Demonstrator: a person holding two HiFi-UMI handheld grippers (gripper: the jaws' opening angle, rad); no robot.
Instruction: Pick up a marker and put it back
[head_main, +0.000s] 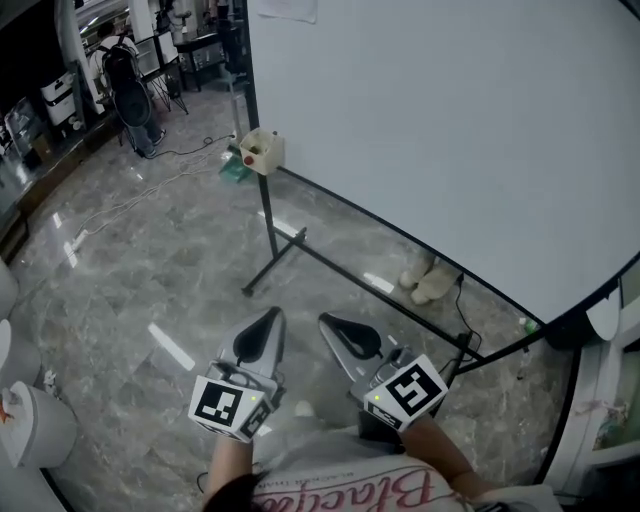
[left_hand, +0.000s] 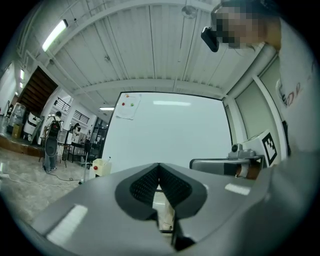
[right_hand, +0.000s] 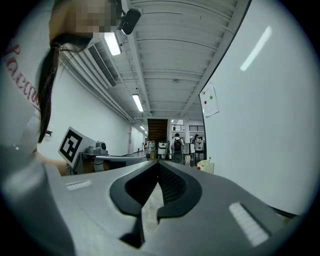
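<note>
- Okay, left hand-held gripper (head_main: 268, 322): jaws closed tip to tip, nothing between the pads, held low over the floor and aimed at the whiteboard.
- Right hand-held gripper (head_main: 335, 326): jaws also pressed together and empty. It sits just beside the left one, tips close but apart, marker cubes toward the person.
- Both are held out from the person's white shirt (head_main: 340, 485) with pink lettering.
- Marker (left_hand: 108, 159): a thin stick poking up out of the cream box, too small to confirm more. Its long axis is near upright, with the top leaning slightly right in the left gripper view.
- Cream box (head_main: 262, 150): hangs at the whiteboard's lower left corner, red dot on its side, well apart from both grippers. A green thing (head_main: 235, 168) sits just below it.
- Whiteboard (head_main: 450, 130): big, blank, on a black stand (head_main: 270, 245). A paper sheet (left_hand: 127, 106) with red and green dots is at its top left.
- Grey marble floor (head_main: 120, 290) and the stand's legs lie between the grippers and the box.
- Pale pair of slippers (head_main: 428, 280) on the floor under the board.
- White cable (head_main: 135, 200) runs across the floor at left, with a black chair (head_main: 128, 85) farther back.
</note>
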